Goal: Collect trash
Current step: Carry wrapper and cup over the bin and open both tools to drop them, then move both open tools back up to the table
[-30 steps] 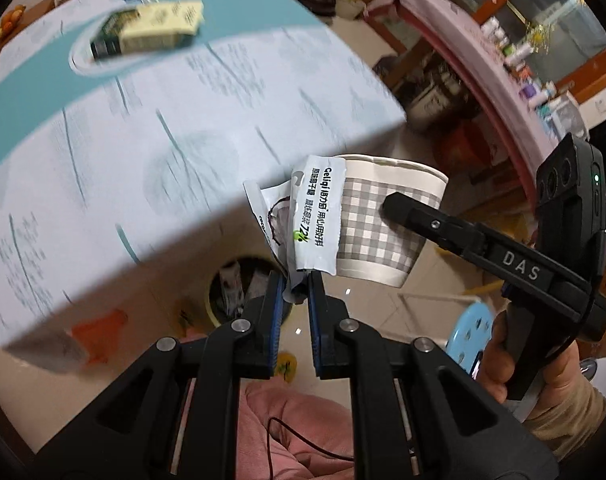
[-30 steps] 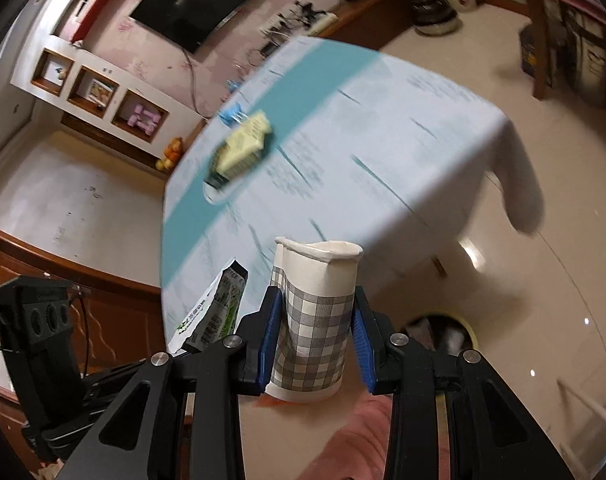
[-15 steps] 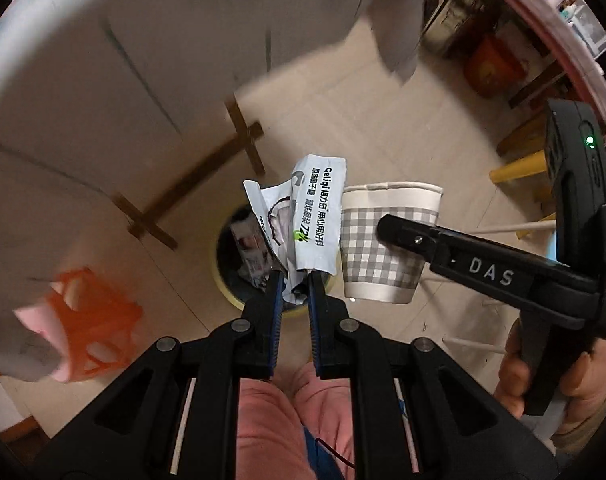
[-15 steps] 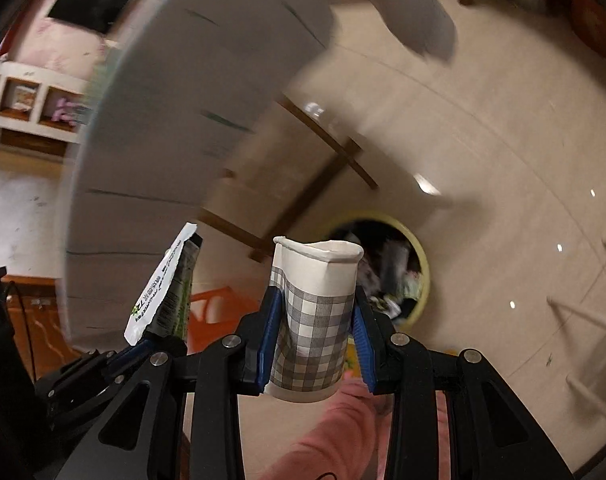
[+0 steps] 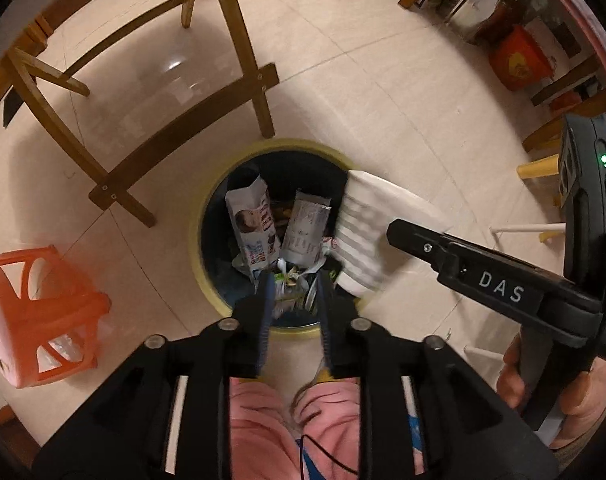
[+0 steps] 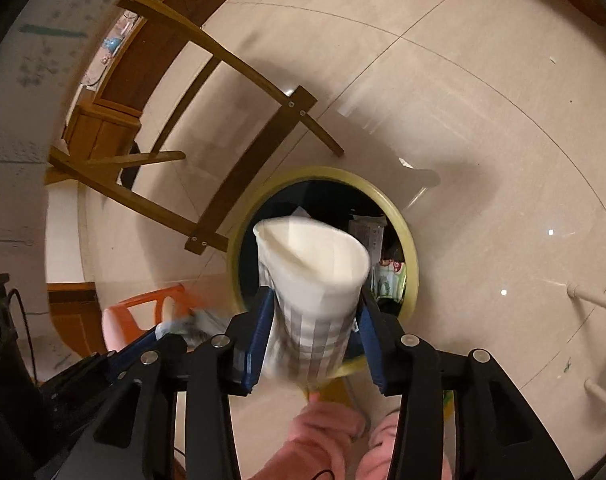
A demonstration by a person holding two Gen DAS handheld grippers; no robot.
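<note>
I have both grippers over the bin [image 5: 207,216], which stands on the floor by the wooden legs [image 5: 245,52] and an orange stool [image 5: 43,312]. My left gripper [image 5: 293,292] is spread apart with nothing between its fingers; it points straight down into the bin's mouth. My right gripper [image 6: 313,332] has the checked paper cup [image 6: 311,280] between its fingers, but the cup is blurred and tilted, and the fingers look set a little wider than its sides, so I judge it is being let go; I cannot tell for sure whether it is gripped or free. The cup hangs over the bin's near rim, mouth leaning toward the opening.

Inside the bin I see a printed carton [image 5: 253,228] standing on end, a pale wrapper [image 5: 307,228] beside it, and smaller scraps beneath that I cannot make out.

By my reckoning the cup's drop is the step in hand. Whether more trash waits elsewhere, these views do not show.
</note>
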